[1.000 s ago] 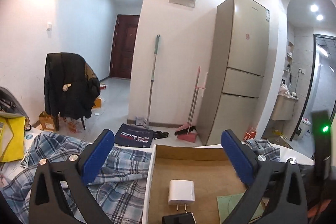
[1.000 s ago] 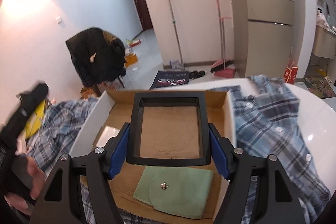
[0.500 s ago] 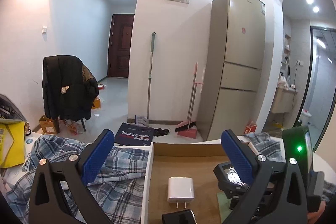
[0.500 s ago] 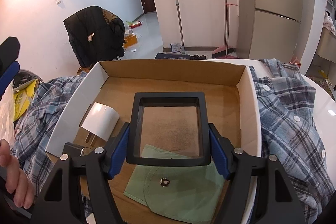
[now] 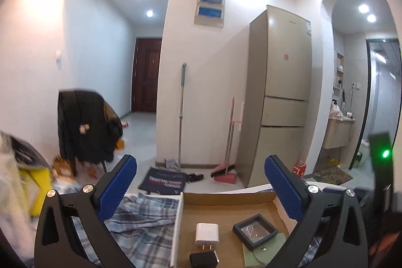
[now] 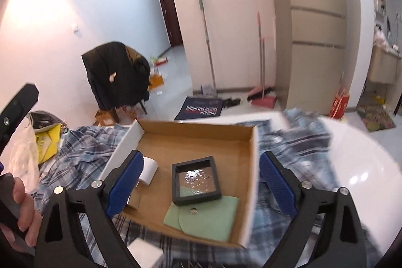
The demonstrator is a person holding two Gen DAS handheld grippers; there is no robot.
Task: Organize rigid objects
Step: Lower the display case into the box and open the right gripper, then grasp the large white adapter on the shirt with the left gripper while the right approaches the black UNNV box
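A shallow cardboard box (image 6: 201, 140) (image 5: 226, 200) lies on a plaid shirt. A black square frame case (image 6: 196, 180) (image 5: 255, 230) lies inside it, partly over a green pouch (image 6: 208, 217) (image 5: 266, 251). A white charger (image 5: 206, 234) (image 6: 148, 171) and a black charger (image 5: 203, 260) also lie in the box. My right gripper (image 6: 201, 182) is open and empty, raised above the box. My left gripper (image 5: 201, 185) is open and empty at the box's left side.
A blue plaid shirt (image 5: 140, 225) (image 6: 296, 142) covers the white table (image 6: 359, 167). A yellow bag (image 6: 46, 142) and a plastic bag lie at the left. A chair with a black jacket (image 5: 85, 127), a broom and a fridge (image 5: 281, 97) stand beyond.
My right gripper has opened, let go of the black frame case, which now lies in the box, and pulled back and up. My left gripper has tilted upward slightly.
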